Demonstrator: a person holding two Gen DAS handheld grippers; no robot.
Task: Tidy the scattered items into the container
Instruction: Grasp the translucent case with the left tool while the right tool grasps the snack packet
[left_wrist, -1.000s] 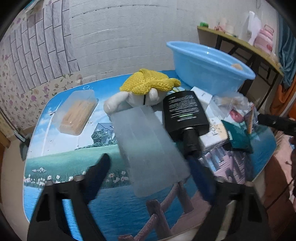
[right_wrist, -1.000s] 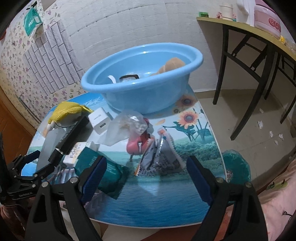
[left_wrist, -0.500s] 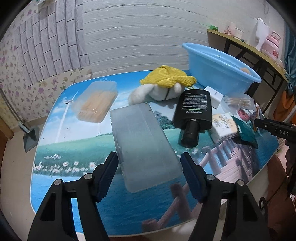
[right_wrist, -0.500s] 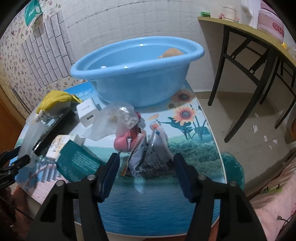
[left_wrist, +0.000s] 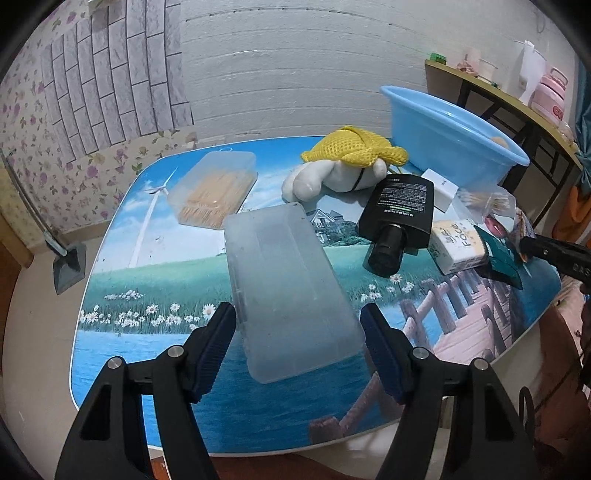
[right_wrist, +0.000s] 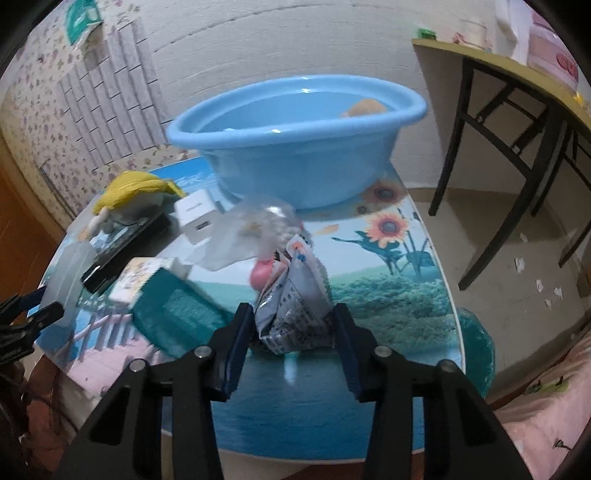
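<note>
A frosted plastic case (left_wrist: 280, 266) lies lengthwise on the picture-printed table (left_wrist: 147, 280). Its near end sits between the pads of my left gripper (left_wrist: 297, 332), which is shut on it. A crumpled silver printed snack packet (right_wrist: 295, 295) stands squeezed between the fingers of my right gripper (right_wrist: 291, 332). Those jaws are closing and the pads touch both sides of the packet. The blue basin (right_wrist: 295, 162) stands at the back of the table, behind the packet, with a tan object inside. The same basin (left_wrist: 443, 140) appears at the far right in the left wrist view.
Scattered on the table are a toothpick box (left_wrist: 214, 192), a white plush under yellow netting (left_wrist: 347, 162), a black bottle (left_wrist: 402, 214), a white charger (right_wrist: 195, 218), a small carton (left_wrist: 458, 247), a teal packet (right_wrist: 177, 314) and a clear bag (right_wrist: 251, 229). A black-legged side table (right_wrist: 480, 166) stands right.
The right jaws have narrowed onto the snack packet, which is now squeezed taller. The left gripper has drawn the frosted case toward the near edge, away from the plush and bottle.
</note>
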